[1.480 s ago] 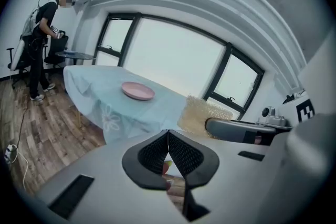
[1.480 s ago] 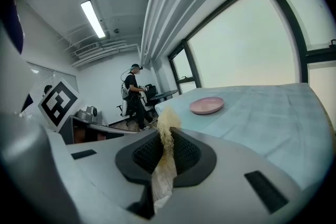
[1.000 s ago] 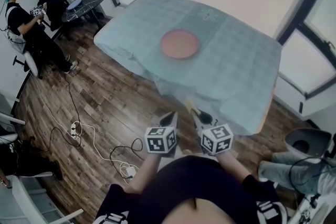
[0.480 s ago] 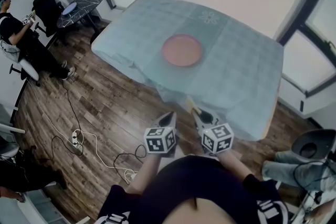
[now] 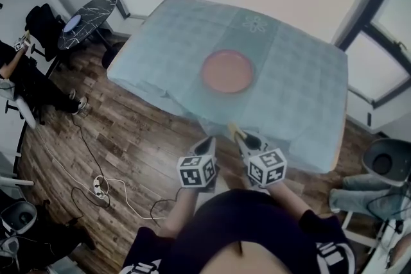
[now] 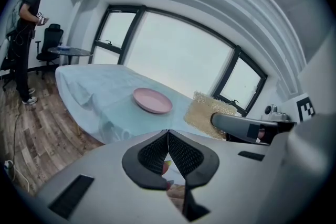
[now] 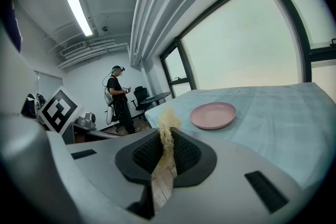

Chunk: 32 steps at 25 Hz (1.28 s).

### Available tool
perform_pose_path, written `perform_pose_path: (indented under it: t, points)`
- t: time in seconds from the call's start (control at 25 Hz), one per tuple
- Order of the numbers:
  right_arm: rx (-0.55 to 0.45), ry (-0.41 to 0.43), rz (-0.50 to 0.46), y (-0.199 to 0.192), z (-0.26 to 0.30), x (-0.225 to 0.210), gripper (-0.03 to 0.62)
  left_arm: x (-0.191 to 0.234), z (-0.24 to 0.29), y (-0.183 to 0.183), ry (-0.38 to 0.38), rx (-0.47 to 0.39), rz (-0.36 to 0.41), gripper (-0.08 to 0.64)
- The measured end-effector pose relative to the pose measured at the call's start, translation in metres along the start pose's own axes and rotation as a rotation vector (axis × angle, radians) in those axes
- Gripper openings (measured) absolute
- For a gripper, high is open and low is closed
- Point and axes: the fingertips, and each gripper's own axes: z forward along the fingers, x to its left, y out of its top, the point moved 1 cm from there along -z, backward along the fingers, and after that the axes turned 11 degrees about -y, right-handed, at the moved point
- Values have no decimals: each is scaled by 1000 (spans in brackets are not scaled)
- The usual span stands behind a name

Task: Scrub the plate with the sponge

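no readable text, labels or numbers anywhere.

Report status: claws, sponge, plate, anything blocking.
Left claw shut, empty. Right claw shut on sponge. Plate flat on tablecloth, ahead of both claws, not yet touched. Nothing between sponge and plate.

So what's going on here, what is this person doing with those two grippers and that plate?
A person stands a little short of the cloth-covered table, with a gripper in each hand. The right gripper is shut on the yellowish sponge. The left gripper is shut and holds nothing. The pink plate sits on the table ahead with neither gripper near it, so scrubbing has not yet begun.
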Motion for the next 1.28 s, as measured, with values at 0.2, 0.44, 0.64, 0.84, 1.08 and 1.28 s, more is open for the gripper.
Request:
perform_pose_path:
  t: [0.2,0.44,0.64,0.84,1.08,1.28]
  points:
    - [-6,-39,16,17,30,14,35,31,1,23,-35,26,7,9]
    - [-12,-102,34,31,56,26,35,61,4,46,-80,64,26,11]
    - [-17,-145,49,40,83,35,35,87,6,64,-111,100,48,11]
    - [-37,-194,83,52,103,42,35,111,7,75,-136,133,74,9]
    - [-44,-225,68,62,118,46,35,132,10,91,-140,139,79,9]
    - [-36,-246,75,69,127,38,35,135,18,99,-153,142,74,9]
